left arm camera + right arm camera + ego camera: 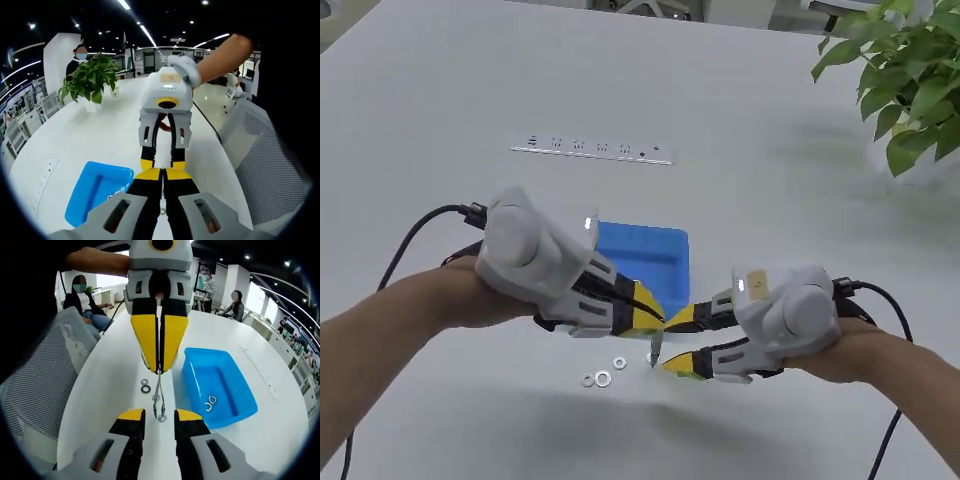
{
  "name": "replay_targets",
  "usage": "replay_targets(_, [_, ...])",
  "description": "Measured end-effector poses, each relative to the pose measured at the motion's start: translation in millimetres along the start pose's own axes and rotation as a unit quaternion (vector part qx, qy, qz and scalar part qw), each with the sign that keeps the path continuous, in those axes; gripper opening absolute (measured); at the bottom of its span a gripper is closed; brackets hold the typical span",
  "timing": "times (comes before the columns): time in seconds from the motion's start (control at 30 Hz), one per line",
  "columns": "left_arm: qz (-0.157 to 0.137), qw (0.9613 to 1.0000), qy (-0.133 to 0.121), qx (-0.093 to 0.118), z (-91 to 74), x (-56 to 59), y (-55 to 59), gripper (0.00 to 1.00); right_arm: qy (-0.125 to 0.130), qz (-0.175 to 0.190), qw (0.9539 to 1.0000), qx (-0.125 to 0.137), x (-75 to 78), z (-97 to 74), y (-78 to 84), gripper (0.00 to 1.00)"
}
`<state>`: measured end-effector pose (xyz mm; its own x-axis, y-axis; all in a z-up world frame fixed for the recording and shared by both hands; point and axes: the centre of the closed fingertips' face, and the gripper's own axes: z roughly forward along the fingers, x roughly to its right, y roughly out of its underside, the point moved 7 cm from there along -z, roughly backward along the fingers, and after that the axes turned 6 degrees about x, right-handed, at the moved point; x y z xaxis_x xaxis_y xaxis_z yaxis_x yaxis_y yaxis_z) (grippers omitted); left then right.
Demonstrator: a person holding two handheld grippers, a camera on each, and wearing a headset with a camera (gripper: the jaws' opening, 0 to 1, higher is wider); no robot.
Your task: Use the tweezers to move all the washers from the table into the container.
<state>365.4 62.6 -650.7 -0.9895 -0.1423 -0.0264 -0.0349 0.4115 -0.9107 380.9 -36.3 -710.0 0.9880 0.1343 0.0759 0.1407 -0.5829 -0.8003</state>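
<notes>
Washers (210,403) inside blue container (222,367), more on table (110,380)

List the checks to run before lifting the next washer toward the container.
1. Left gripper shut on the tweezers: ok.
2. Tweezer tips at a washer: ok.
3. That washer actually pinched: cannot tell.
4. Right gripper open, its fingers on either side of the tweezer tips: ok.
5. Container upright beside the tweezers, two sorted washers inside: ok.
6. All washers off the table: not ok, loose washers lie near the tweezers.
</notes>
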Motion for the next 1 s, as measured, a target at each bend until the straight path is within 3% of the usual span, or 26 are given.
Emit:
replay_targets(0.63, [0.002, 1.0000, 0.002, -0.003, 1.8, -1.8, -1.4, 0.03, -0.028, -0.007, 0.9995, -0.015, 3.6, 12.9, -0.3, 0.11])
replay_targets(1.0, [0.001, 1.0000, 0.005, -0.002, 4.3, -1.7, -2.3, 0.03, -0.034, -0.021, 0.9988, -0.030, 2.0, 15.2, 0.2, 0.09])
